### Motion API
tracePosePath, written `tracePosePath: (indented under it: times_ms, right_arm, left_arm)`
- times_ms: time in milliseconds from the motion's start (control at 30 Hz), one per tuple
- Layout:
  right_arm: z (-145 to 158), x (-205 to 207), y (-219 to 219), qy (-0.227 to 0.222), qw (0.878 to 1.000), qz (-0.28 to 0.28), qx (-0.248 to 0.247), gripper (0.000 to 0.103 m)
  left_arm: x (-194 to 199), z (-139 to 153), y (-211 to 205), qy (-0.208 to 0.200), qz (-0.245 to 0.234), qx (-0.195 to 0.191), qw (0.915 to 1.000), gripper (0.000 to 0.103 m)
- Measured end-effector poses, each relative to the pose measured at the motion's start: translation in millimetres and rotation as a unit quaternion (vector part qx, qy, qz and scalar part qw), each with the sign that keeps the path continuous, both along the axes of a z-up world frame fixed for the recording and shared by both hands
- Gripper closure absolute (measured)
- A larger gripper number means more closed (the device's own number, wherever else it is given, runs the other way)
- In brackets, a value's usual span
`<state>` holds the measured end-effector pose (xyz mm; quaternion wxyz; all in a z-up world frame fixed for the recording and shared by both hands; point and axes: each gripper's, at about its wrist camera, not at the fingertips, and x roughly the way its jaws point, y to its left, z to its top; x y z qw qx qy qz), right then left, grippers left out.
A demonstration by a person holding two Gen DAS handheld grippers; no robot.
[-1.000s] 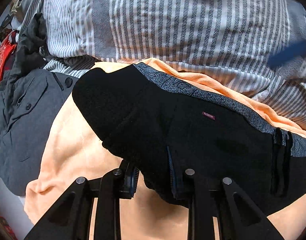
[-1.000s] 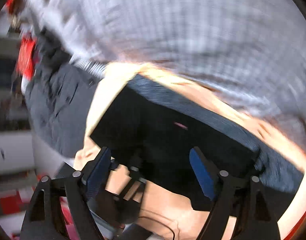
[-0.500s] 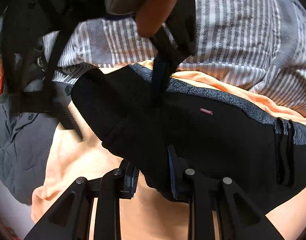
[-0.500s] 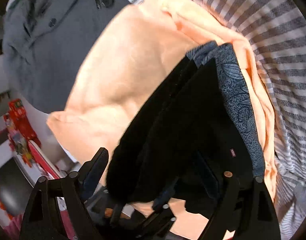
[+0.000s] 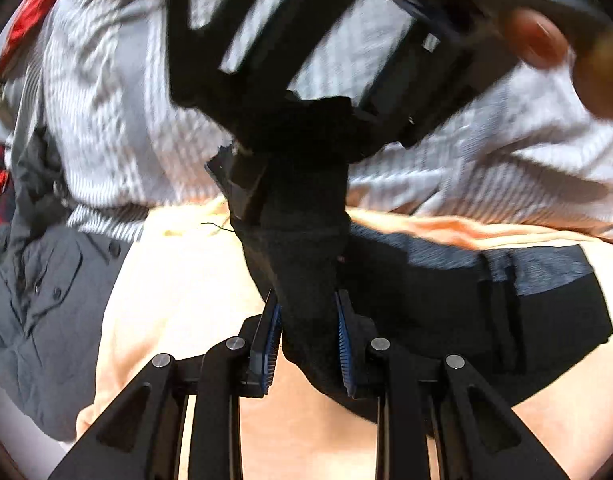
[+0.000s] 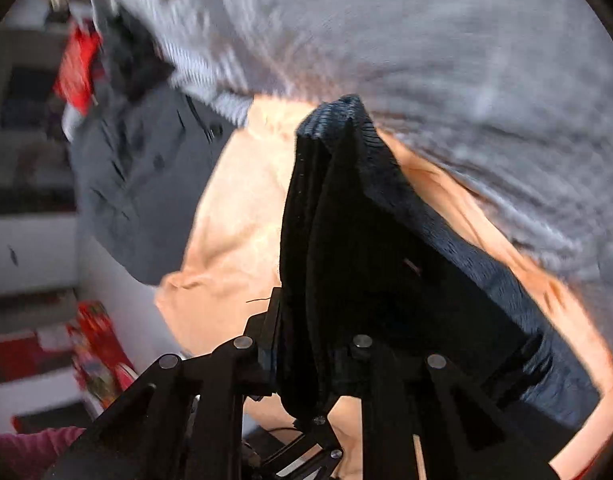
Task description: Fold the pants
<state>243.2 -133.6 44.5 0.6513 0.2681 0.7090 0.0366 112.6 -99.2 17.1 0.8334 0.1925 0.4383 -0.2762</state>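
Two grippers are on the black pants at once. My left gripper is narrowed on a bunched fold of the black cloth, its blue pads pressing both sides. My right gripper is closing, with a thick upright ridge of the same pants between its jaws; in the left wrist view I see its black frame blurred above the cloth, with part of a hand at the upper right. The pants lie partly lifted over a peach garment on a bed with a grey-and-white striped cover. Their patterned grey waistband stretches off to the right. A grey buttoned jacket lies beside the peach garment on the left.
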Motion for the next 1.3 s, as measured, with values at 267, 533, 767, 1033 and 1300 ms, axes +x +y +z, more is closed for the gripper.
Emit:
tracePosePath:
  times_ms: [267,533,767,1033,1300]
  right_arm:
    - [61,-101,-80,-0.123,0.983,-0.119,0.061,0.085]
    - [76,-241,-155,-0.189,0.947,-0.246,0.089,0.085]
    - [37,-356,-206,-0.197,0.909,-0.351,0.112,0.085]
    - [-45,-428,-221,-0.166,0.874,-0.434,0.144,0.085]
    - [-48,-429,-219,-0.128,0.879,-0.444,0.118,0.068]
  left_arm:
    - [-61,41,-62,-0.032,-0.075,0.0,0.9967,0.076]
    - [-152,46,-151,-0.03,-0.173,0.019,0.9842,0.076]
    - [-222,2,-208,-0.015,-0.256,0.081,0.9631,0.076]
    - [-260,-60,-227,-0.023,-0.304,0.179,0.9354,0.072]
    - [-240,-30,-189,0.033,-0.294,0.16,0.9416,0.054]
